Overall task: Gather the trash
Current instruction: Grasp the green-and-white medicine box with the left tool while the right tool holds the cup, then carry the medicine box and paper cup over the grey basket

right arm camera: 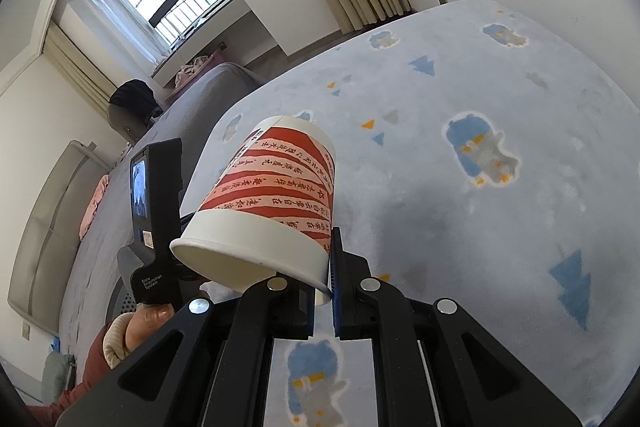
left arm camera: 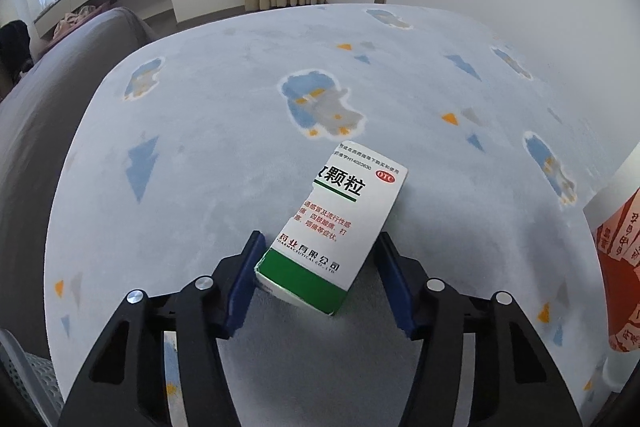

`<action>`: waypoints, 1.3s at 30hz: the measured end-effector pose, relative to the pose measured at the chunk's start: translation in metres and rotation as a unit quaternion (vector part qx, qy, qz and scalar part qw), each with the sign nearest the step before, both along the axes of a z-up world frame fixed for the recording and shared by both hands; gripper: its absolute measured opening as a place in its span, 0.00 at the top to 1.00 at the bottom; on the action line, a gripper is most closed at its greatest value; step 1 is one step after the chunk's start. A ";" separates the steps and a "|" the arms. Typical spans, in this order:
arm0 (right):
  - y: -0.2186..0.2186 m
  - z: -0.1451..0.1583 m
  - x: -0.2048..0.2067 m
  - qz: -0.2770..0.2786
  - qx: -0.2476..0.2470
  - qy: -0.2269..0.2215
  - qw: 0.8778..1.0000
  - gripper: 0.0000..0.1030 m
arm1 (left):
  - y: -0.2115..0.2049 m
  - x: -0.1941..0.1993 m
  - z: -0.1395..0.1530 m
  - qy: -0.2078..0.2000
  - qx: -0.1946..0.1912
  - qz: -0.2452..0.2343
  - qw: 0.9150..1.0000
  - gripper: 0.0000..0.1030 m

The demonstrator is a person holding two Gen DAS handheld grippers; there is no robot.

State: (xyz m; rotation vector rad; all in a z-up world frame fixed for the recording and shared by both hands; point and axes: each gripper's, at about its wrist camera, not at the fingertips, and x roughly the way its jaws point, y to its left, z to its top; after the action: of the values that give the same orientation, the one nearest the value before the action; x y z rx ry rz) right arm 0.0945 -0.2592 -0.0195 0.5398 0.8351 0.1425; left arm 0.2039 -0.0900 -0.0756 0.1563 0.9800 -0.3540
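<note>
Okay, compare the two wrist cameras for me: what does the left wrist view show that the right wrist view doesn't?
Only the left wrist view shows the white and green medicine box lying on the carpet between the left gripper fingers, both pads against its sides.

Only the right wrist view shows the right gripper pinching the rim of the red and white paper cup, and a hand holding the other handle.

Both show the blue patterned carpet, the cup (at the left view's right edge), the window and the beige curtains.

White medicine box (left arm camera: 340, 223) banded green, red-and-white lettered paper cup (right arm camera: 268, 203), pale-blue carpet (left arm camera: 224, 163) patterned with blue bears.
</note>
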 end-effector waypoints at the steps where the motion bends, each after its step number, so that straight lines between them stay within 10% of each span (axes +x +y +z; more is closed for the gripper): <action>1: 0.000 0.001 0.000 0.001 0.000 -0.002 1.000 0.94 | 0.001 -0.001 0.001 0.002 -0.003 0.003 1.000 0.51; 24: 0.048 -0.001 -0.011 0.051 -0.032 0.006 0.998 0.94 | 0.090 -0.134 0.048 -0.035 -0.009 0.122 0.992 0.56; 39: 0.204 0.029 -0.033 0.162 -0.064 -0.028 0.984 0.94 | 0.246 -0.213 0.096 -0.096 0.003 0.243 0.965 0.56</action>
State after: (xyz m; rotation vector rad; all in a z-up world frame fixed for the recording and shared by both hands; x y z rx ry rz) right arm 0.0619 -0.0548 0.0098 0.2756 0.8663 0.3978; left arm -0.0095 0.1561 0.0201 -0.0468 0.7953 0.1136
